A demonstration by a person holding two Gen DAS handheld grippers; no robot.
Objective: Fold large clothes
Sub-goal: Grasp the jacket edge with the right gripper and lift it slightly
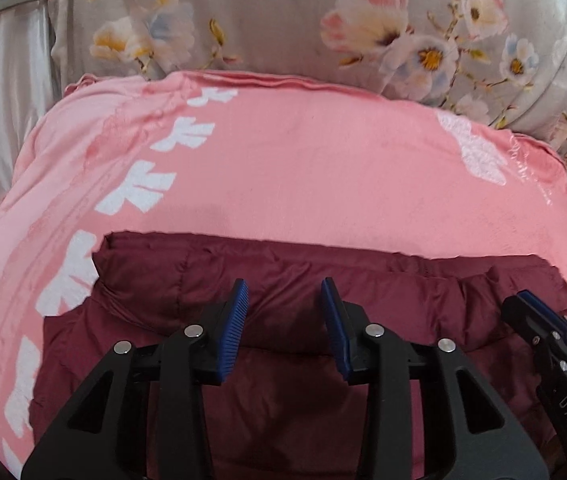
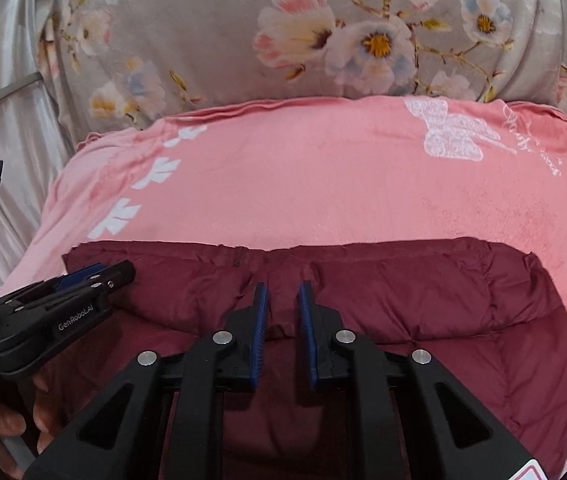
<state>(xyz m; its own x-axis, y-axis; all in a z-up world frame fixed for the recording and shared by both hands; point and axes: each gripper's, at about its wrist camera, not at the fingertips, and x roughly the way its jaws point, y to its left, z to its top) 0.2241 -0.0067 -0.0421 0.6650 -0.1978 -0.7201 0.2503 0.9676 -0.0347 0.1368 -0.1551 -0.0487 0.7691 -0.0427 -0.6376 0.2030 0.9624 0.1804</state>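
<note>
A dark red padded jacket (image 1: pixel 267 292) lies folded on a pink blanket (image 1: pixel 291 168); in the right wrist view the jacket (image 2: pixel 403 292) fills the lower middle. My left gripper (image 1: pixel 285 304) is open, its blue pads hovering just above the jacket's top fold, holding nothing. My right gripper (image 2: pixel 283 304) is open with a narrower gap, above the jacket near its zipper, holding nothing. The right gripper also shows in the left wrist view (image 1: pixel 539 312) at the right edge. The left gripper shows in the right wrist view (image 2: pixel 95 276) at the left.
The pink blanket (image 2: pixel 323 184) with white prints covers the bed. Behind it lies grey floral bedding (image 1: pixel 283 20), also seen in the right wrist view (image 2: pixel 243 40). Shiny grey fabric (image 1: pixel 7 80) hangs at the left. A hand (image 2: pixel 7 424) holds the left gripper.
</note>
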